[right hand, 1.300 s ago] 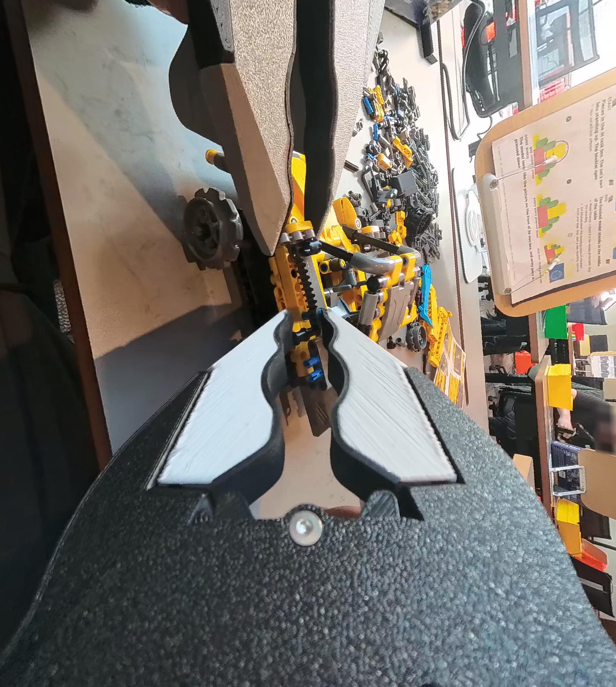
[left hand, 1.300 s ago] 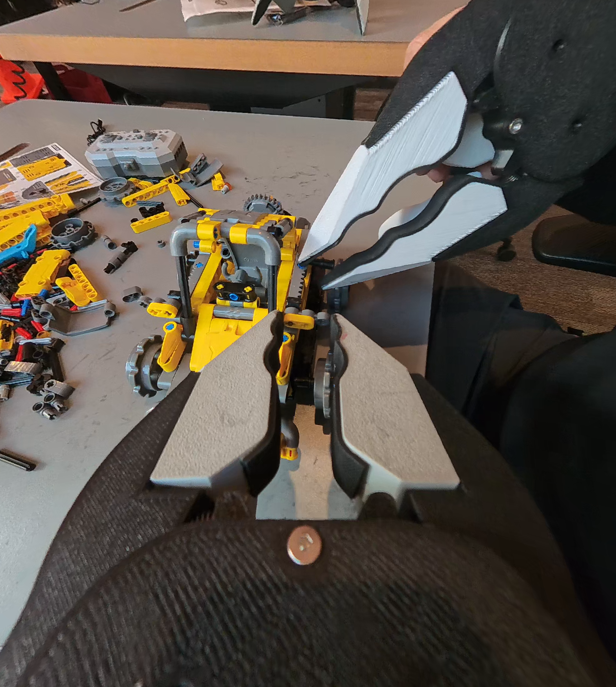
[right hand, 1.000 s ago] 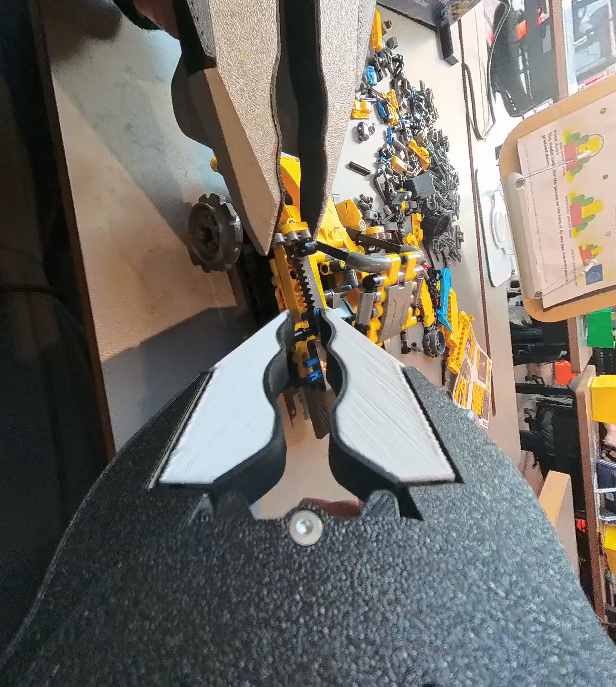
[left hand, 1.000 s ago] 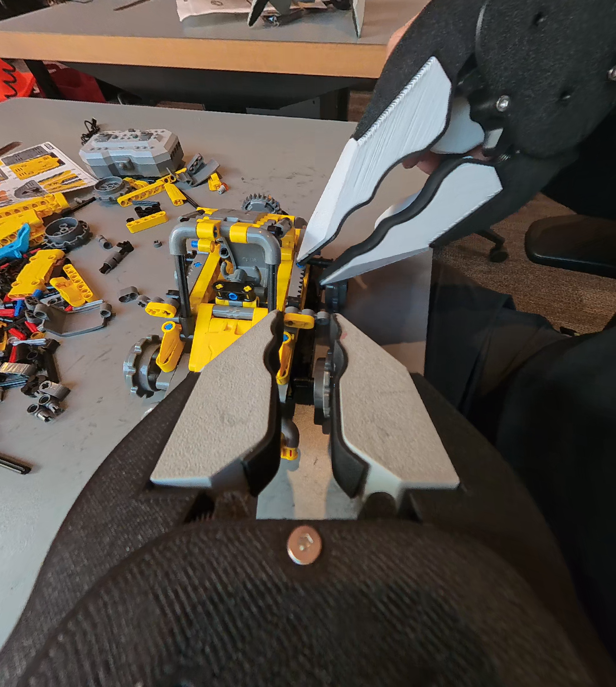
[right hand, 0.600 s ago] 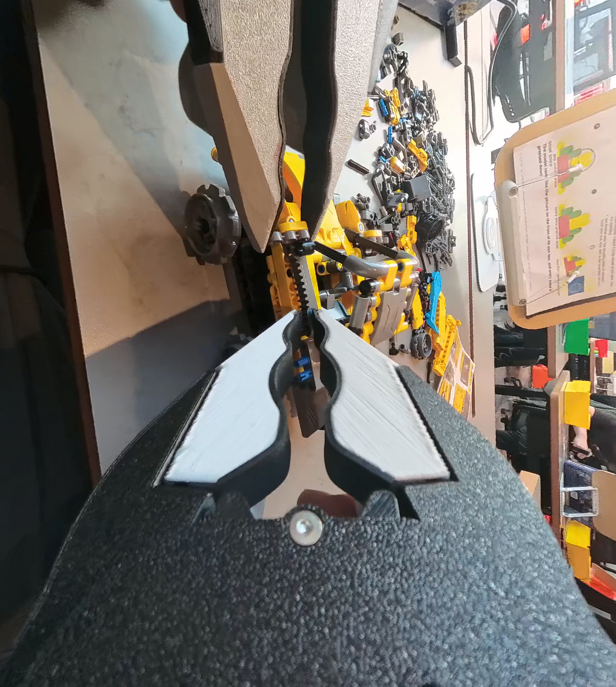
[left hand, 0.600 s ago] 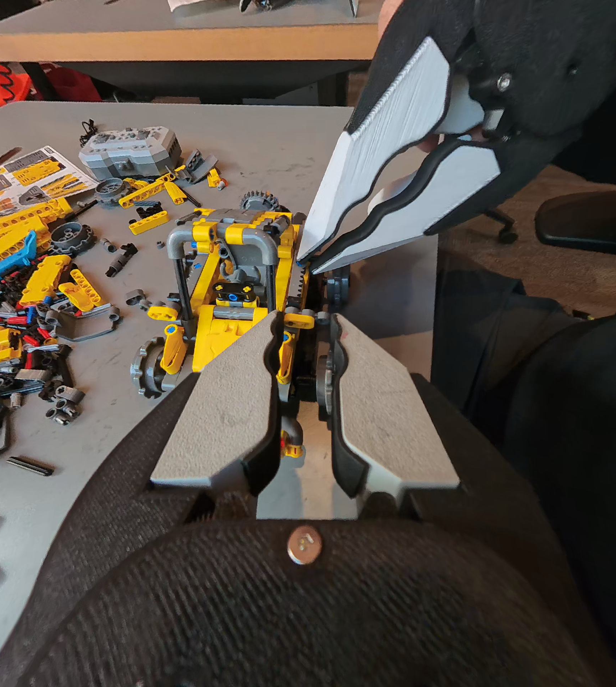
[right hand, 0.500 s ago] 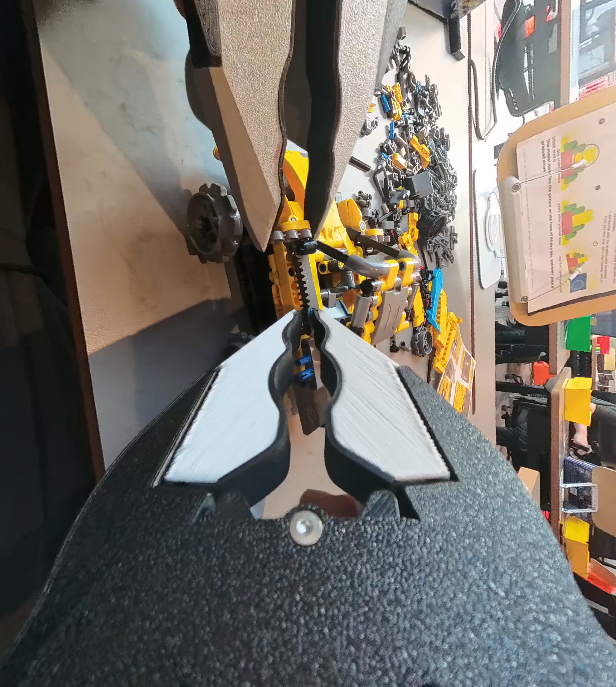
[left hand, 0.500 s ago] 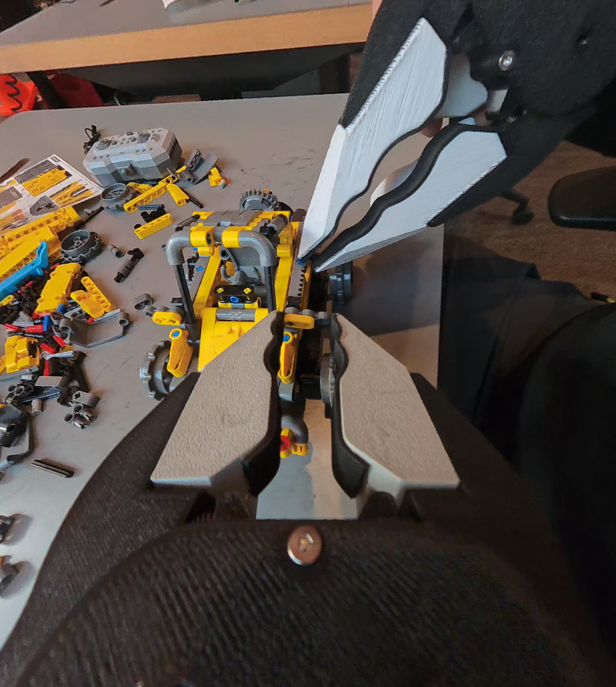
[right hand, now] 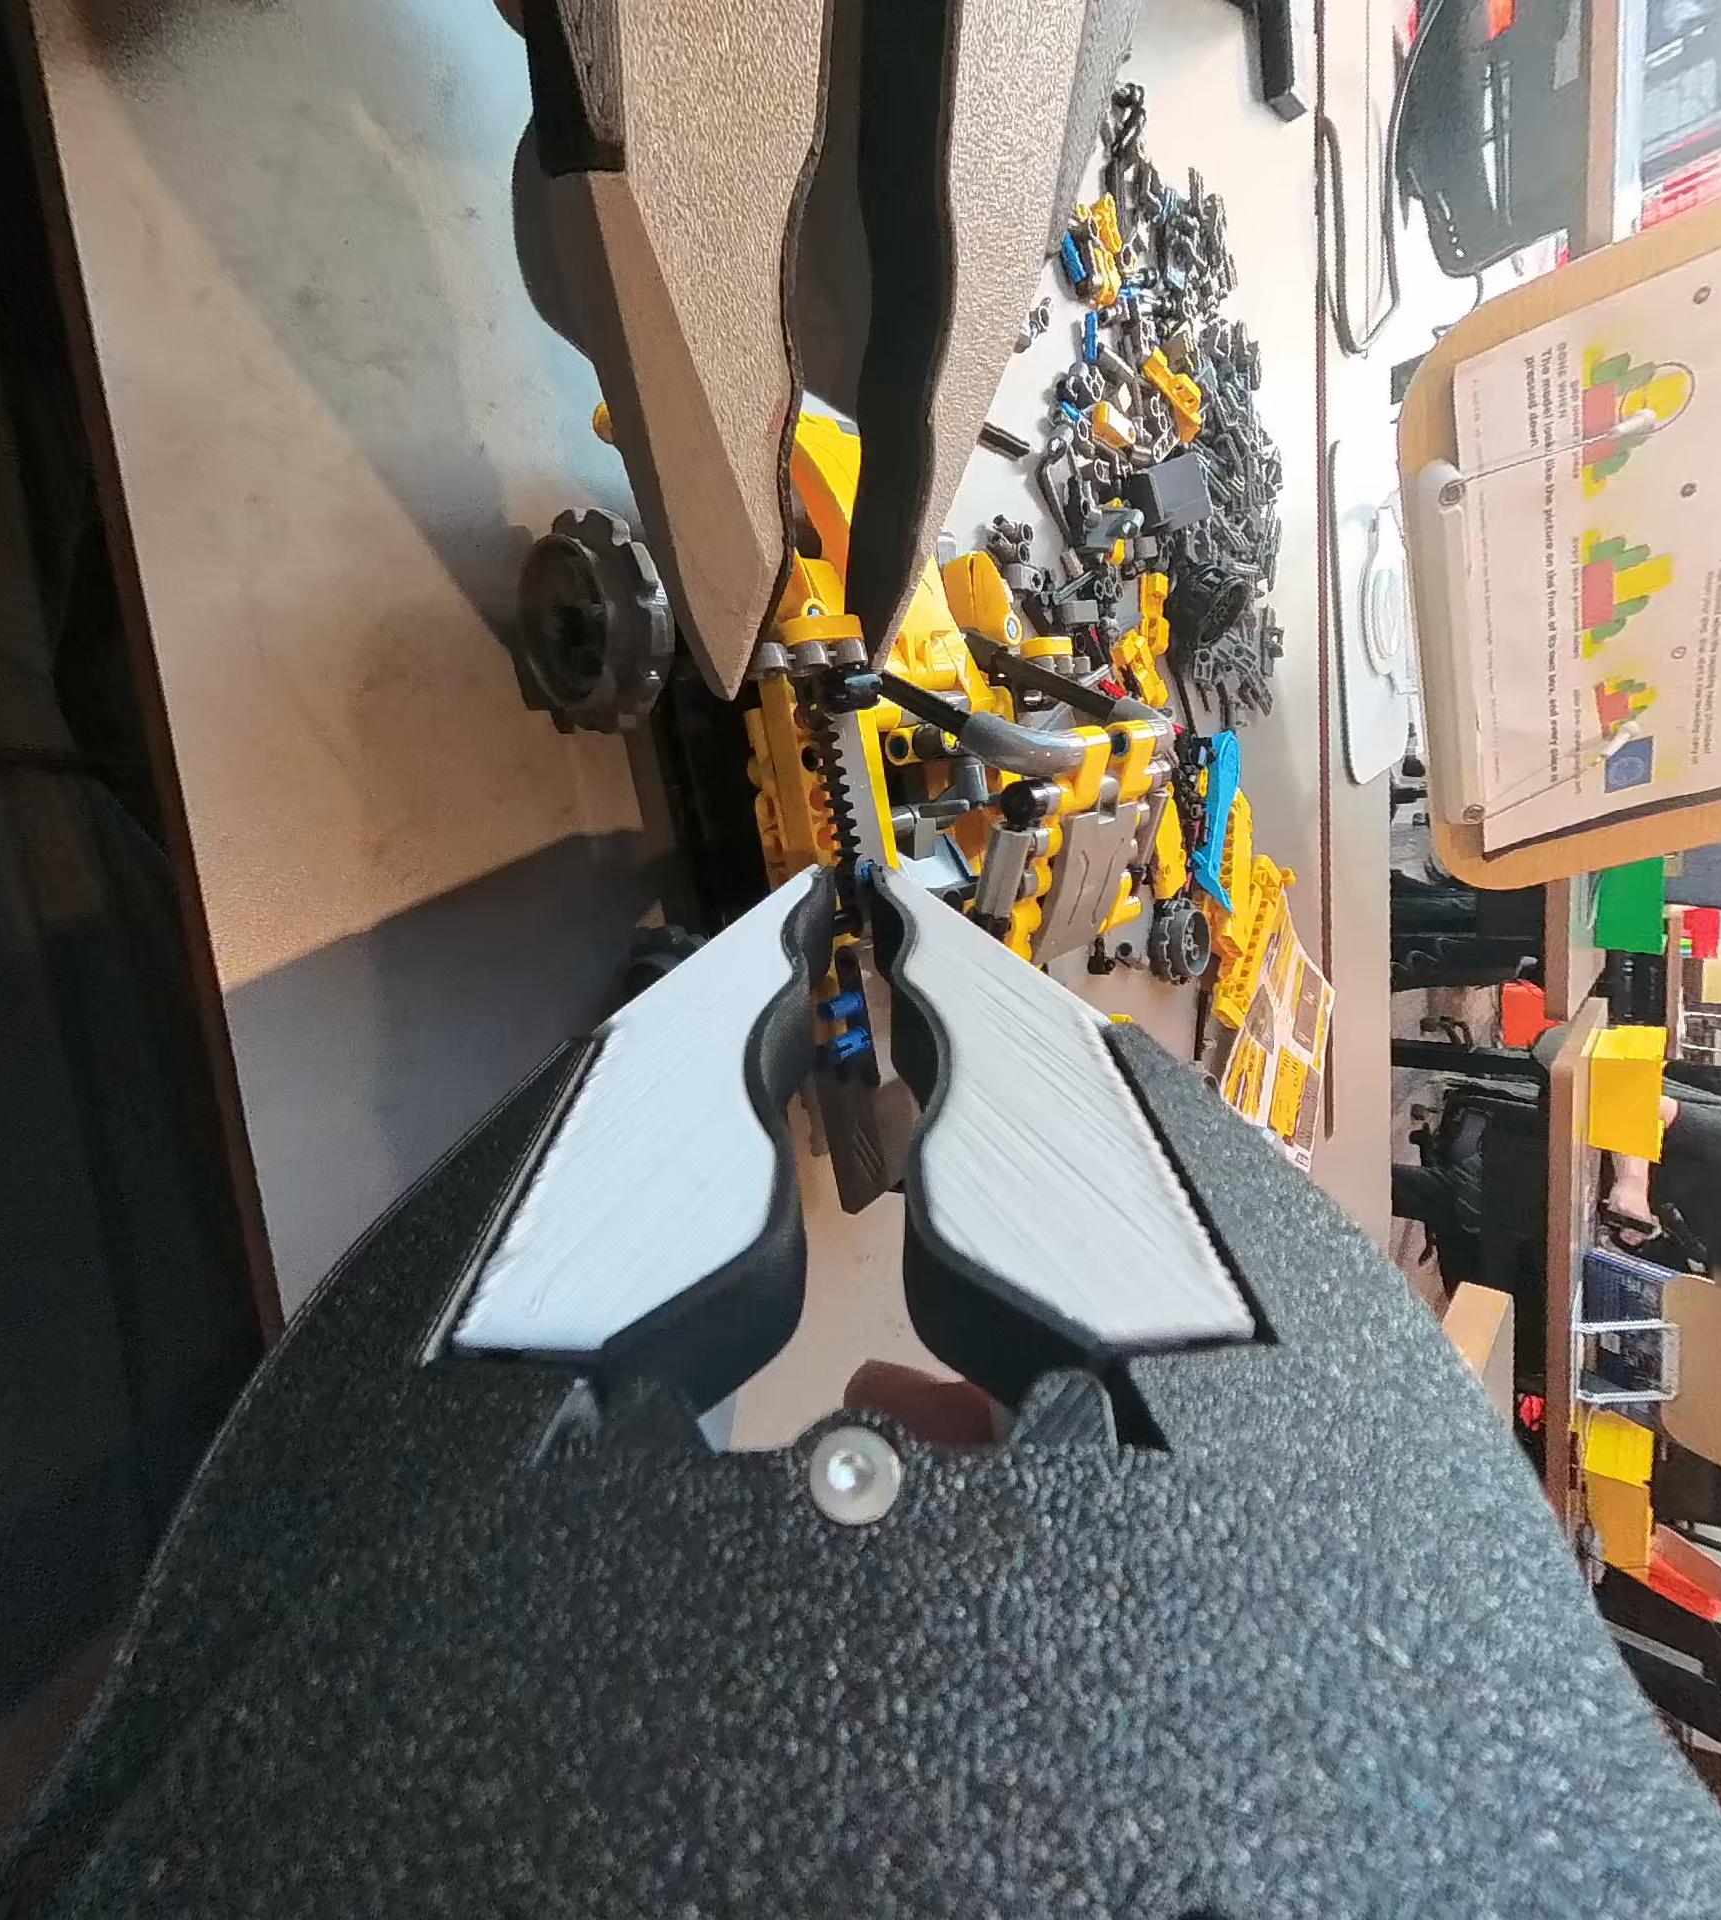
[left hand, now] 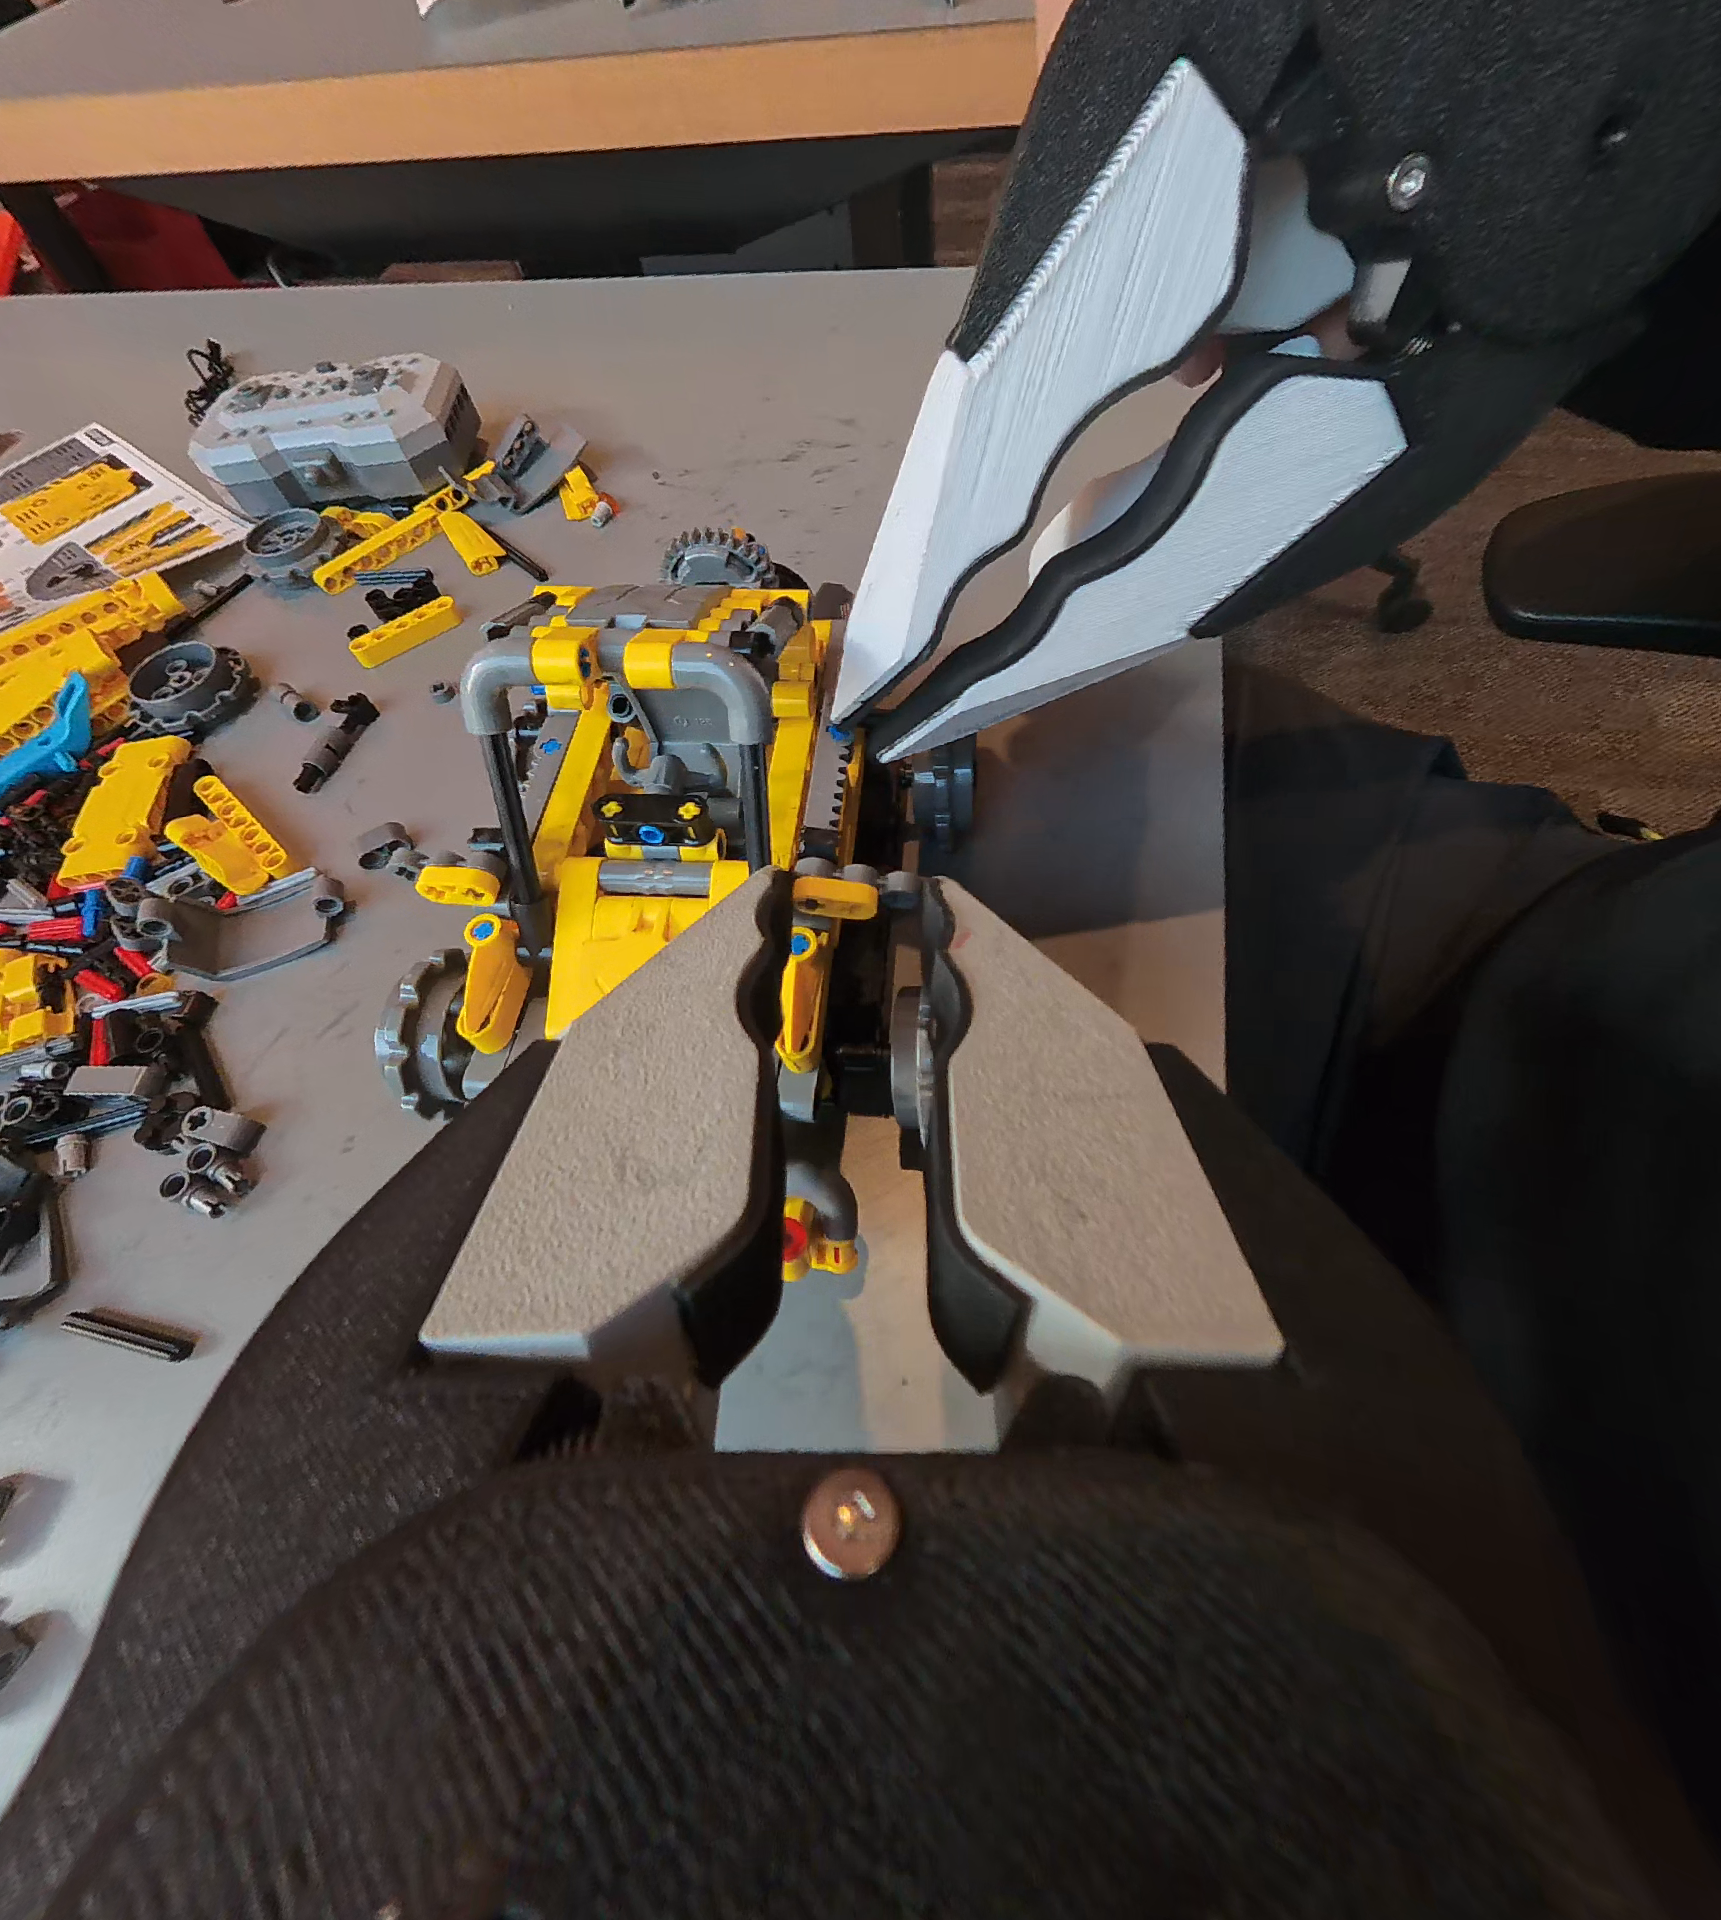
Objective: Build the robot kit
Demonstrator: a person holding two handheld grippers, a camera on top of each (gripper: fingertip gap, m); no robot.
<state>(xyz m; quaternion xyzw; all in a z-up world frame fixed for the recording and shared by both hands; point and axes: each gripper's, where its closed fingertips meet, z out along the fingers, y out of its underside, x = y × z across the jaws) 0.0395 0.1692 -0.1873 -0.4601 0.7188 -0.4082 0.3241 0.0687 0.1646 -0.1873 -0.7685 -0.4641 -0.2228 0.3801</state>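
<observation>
A yellow and grey brick-built vehicle model (left hand: pixel 617 925) stands near the right edge of the grey table (left hand: pixel 731 416). My left gripper (left hand: pixel 845 894), with grey fingers, is shut on the model's near right corner, around a yellow beam and a grey wheel hub. My right gripper (left hand: pixel 861 732), with white fingers, comes in from the upper right and is shut on the far end of the toothed rack on the model's right side. In the right wrist view my right gripper (right hand: pixel 851 883) pinches the rack end of the model (right hand: pixel 783 748), with the left gripper (right hand: pixel 804 665) opposite.
Several loose yellow, grey and black parts (left hand: pixel 56 883) cover the table's left side, with a grey battery box (left hand: pixel 336 436) and an instruction booklet (left hand: pixel 35 530) behind. A person's dark clothing (left hand: pixel 1562 1039) and a chair (left hand: pixel 1666 561) are to the right. A second table (left hand: pixel 420 114) stands behind. Only a small space, under 4 cm, lies between the two pairs of fingers.
My right gripper's fingers have closed from a little apart onto the rack end. My left gripper has stayed shut on the model, and its view has pulled back slightly.
</observation>
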